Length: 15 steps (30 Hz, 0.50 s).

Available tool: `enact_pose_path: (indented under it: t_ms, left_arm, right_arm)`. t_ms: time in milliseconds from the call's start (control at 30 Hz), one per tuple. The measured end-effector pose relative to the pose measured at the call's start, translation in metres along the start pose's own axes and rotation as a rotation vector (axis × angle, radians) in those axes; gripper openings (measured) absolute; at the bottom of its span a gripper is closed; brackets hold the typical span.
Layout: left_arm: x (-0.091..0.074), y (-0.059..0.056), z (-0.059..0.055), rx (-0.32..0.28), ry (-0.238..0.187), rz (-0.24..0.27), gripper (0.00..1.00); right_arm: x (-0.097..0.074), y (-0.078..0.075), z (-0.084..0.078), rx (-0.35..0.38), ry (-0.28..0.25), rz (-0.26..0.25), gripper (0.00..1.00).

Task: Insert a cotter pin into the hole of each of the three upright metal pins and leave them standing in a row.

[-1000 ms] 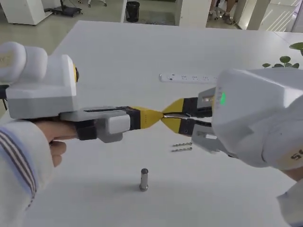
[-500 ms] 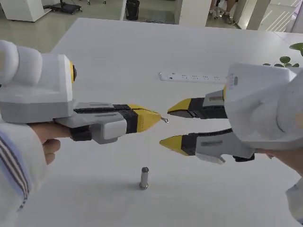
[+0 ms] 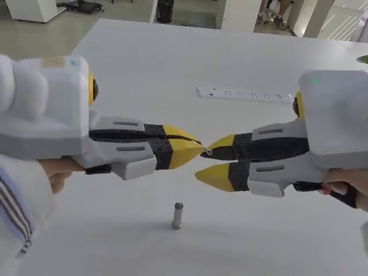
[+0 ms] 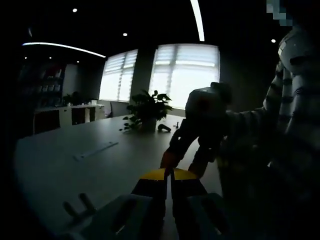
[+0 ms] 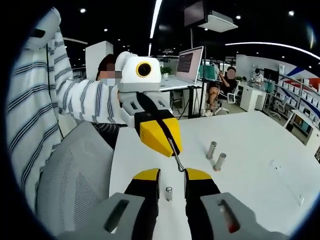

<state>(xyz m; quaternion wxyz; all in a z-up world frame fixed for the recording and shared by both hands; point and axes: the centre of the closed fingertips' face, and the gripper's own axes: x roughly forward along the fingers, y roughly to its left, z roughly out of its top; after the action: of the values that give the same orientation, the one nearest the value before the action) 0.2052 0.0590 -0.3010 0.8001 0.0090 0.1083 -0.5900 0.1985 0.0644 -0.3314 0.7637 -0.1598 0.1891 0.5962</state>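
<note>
Above the metal pin [image 3: 177, 215] standing on the white table [image 3: 144, 63], a little up and right of it, the left gripper [image 3: 194, 150] is clamped tight on a cotter pin [image 3: 206, 152]; just a short end pokes past the yellow tips. From the right of the metal pin the right gripper [image 3: 203, 163] faces it, jaws partly apart, with the upper jaw just at that free end and not pinching it. In the right gripper view the cotter pin [image 5: 175, 152] slants down toward the gap of the right jaws. Two more metal pins [image 5: 212, 149] sit beyond the metal pin and to its right, near each other — upright or leaning, cannot tell. A power strip [image 3: 247, 94] lies well behind the metal pin.

Handling guess: the cotter pin is thin, light wire, springy and slick, so easy to twist or drop — take it on the shank close to the holding jaws, legs left free. The metal pin looks tippy if nudged.

Versus half a second ago, the right gripper has closed in on the left tips and its jaws have narrowed.
</note>
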Motion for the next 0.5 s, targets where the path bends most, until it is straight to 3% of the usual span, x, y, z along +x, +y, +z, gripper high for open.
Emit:
enact_pose_path:
  t_ms: [200, 367, 500]
  left_arm:
    - [0.001, -0.006, -0.007, 0.027, 0.021, -0.042, 0.00]
    - [0.001, -0.010, -0.010, 0.045, 0.023, -0.068, 0.00]
    - [0.003, -0.016, -0.009, 0.055, 0.021, -0.078, 0.00]
  right_arm:
    - [-0.002, 0.006, 0.003, 0.013, -0.017, 0.024, 0.10]
    - [-0.005, 0.008, 0.000, 0.030, -0.005, 0.029, 0.00]
    - [-0.007, 0.011, -0.001, 0.025, -0.004, 0.038, 0.00]
